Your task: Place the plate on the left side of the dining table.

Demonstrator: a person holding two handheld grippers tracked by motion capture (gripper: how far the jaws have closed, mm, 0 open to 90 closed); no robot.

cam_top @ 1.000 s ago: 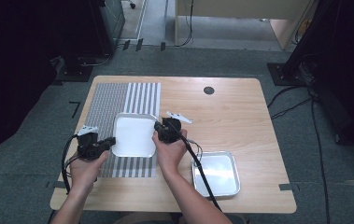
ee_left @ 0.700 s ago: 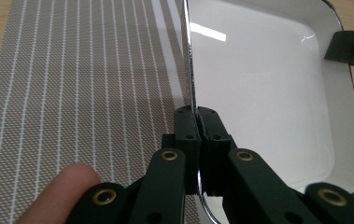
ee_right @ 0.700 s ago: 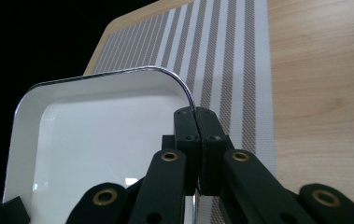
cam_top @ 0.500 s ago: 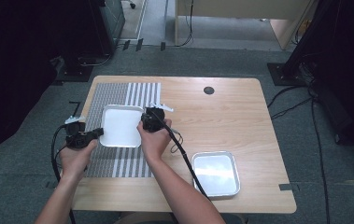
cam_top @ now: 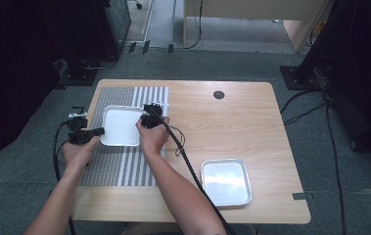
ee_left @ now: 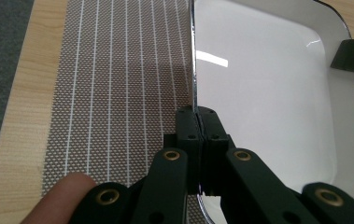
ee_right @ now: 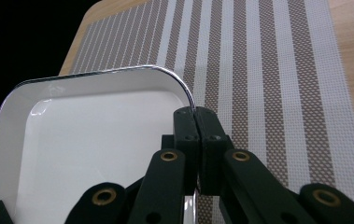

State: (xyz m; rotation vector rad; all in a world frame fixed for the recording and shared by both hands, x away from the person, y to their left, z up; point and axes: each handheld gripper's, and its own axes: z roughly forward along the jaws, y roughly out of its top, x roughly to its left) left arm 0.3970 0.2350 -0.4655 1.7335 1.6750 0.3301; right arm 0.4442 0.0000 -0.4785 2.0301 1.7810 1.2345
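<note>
High view: white tray [cam_top: 121, 126] on striped placemat [cam_top: 124, 161], left gripper [cam_top: 91, 132] and right gripper [cam_top: 144, 119] clamped on opposite rims. Left gripper view: jaws pinched on tray's chrome edge. Right gripper view: same near rounded corner. Best kept level, both sides moving together. Glossy, shallow, empty; 2nd tray [cam_top: 225, 181] well apart.

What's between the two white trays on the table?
In the high view, the right hand, its cable and bare table lie between the trays.
</note>
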